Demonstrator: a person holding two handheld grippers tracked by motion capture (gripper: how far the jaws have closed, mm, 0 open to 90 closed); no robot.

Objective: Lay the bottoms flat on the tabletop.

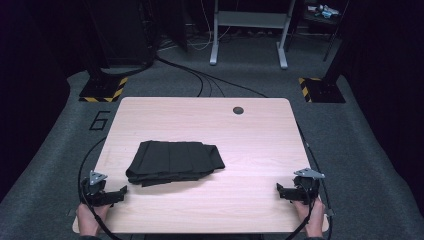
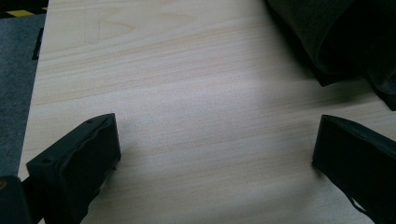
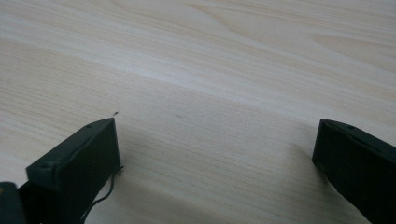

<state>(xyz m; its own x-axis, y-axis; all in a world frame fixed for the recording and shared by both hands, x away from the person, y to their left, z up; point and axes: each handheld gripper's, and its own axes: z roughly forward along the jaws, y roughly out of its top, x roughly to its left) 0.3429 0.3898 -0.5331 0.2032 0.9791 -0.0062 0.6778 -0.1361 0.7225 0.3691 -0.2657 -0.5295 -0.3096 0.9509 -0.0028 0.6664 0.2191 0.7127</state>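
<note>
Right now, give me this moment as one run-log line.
left gripper: open, empty | right gripper: open, empty | folded black cloth: on wooden table, untouched, nearer left gripper

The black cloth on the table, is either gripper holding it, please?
No, the black cloth lies folded mid-table, apart from the left gripper and right gripper.

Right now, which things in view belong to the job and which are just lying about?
In the job:
- folded black cloth on the light wooden table
- left gripper, open, empty
- right gripper, open, empty

Lying about:
- grey metal stand on the floor beyond the table
- two black bases with yellow-black striped edges
</note>
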